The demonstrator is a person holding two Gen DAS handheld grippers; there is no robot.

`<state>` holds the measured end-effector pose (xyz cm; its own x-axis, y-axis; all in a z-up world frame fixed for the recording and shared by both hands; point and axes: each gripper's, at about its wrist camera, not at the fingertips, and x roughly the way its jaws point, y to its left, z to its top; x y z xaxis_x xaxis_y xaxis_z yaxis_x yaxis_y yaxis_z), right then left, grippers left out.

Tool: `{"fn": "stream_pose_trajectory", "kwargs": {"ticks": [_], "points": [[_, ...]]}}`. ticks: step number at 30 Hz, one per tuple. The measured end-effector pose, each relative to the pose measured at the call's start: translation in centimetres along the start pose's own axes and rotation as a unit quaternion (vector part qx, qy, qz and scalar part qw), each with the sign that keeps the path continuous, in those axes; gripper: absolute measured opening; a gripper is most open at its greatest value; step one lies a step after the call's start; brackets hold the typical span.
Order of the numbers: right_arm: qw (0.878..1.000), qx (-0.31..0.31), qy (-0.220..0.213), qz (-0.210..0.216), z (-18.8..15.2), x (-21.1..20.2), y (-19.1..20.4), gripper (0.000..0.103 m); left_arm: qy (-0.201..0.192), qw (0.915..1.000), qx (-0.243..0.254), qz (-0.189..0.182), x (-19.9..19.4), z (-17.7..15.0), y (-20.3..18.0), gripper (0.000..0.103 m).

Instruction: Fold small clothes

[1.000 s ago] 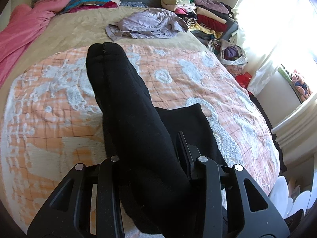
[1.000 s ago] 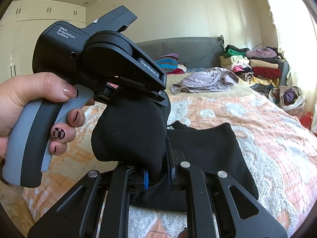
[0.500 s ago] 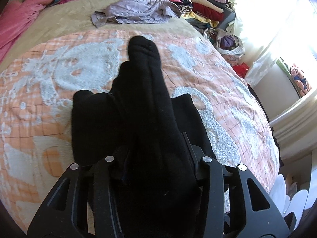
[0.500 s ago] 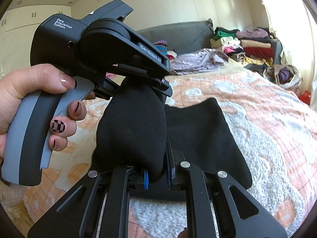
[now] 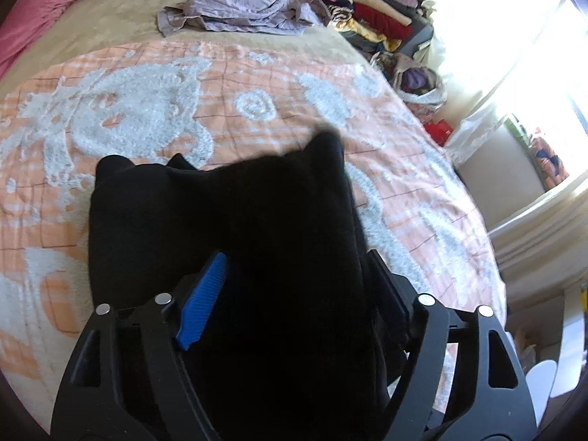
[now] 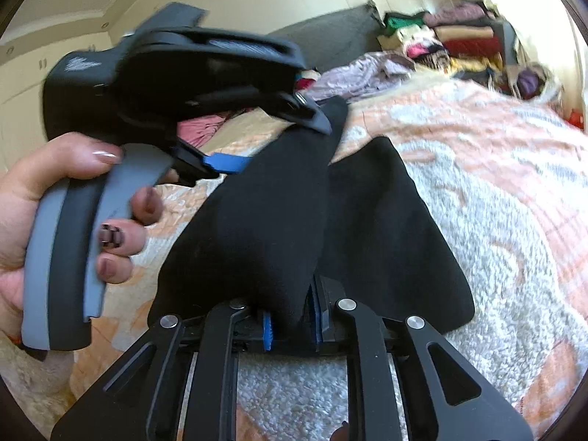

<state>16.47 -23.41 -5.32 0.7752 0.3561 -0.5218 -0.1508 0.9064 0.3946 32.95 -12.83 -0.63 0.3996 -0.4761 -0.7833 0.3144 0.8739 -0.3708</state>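
Right wrist: gripper [image 6: 290, 325] on black garment [image 6: 257, 220].

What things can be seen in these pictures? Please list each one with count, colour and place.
black garment: one, black, on bedspread, partly lifted.
bedspread: one, orange and white, on bed.
lilac clothes: one heap, lilac, far end of bed.
folded clothes stack: one, mixed colours, far right.
pink blanket: one, pink, far left.
left hand-held gripper: black, blue pads, open around garment.
right hand-held gripper: black, shut on garment.
left hand: holding the left grip.
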Motion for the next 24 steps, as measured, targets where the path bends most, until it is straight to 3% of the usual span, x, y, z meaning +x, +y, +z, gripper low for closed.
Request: {"fn": "stream_pose_trajectory", "kwargs": {"ticks": [6,8,9,12,15,17,19,22,23,24], "points": [[0.996,0.074,0.017,0.040,-0.2,0.1,-3.2,0.028,-0.031,0.9995,0.004,-0.005,-2.3,-0.3,0.2,0.074],[0.995,0.080,0.024,0.055,0.1,-0.3,-3.4,0.037,-0.048,0.9987,0.010,0.009,-3.7,-0.9,0.9,0.074],[0.995,0.079,0.027,0.062,0.3,-0.5,-3.4,0.052,-0.058,0.9981,0.013,0.019,-4.3,-1.3,1.3,0.074],[0.993,0.080,0.030,0.086,1.6,-1.1,-3.1,0.073,-0.072,0.9965,0.014,0.042,-5.4,-2.9,3.1,0.074],[0.992,0.081,0.031,0.093,3.6,-1.2,-2.9,0.076,-0.074,0.9946,0.019,0.071,-5.7,-5.1,4.7,0.074],[0.992,0.081,0.052,0.085,5.2,-0.1,-3.1,0.085,-0.068,0.9946,0.023,0.075,-5.5,-6.0,5.3,0.074],[0.991,0.085,0.070,0.071,6.7,1.4,-3.7,0.086,-0.063,0.9940,0.026,0.085,-5.2,-6.9,5.6,0.074],[0.983,0.115,0.114,0.085,7.6,4.3,-5.1,0.085,-0.061,0.9933,0.039,0.090,-4.7,-8.0,5.6,0.074],[0.981,0.119,0.118,0.093,7.6,4.8,-5.3,0.083,-0.062,0.9932,0.040,0.090,-4.7,-8.2,5.7,0.074],[0.981,0.119,0.123,0.089,7.6,5.2,-5.5,0.070,-0.063,0.9933,0.039,0.089,-4.7,-8.4,5.7,0.074]]}}
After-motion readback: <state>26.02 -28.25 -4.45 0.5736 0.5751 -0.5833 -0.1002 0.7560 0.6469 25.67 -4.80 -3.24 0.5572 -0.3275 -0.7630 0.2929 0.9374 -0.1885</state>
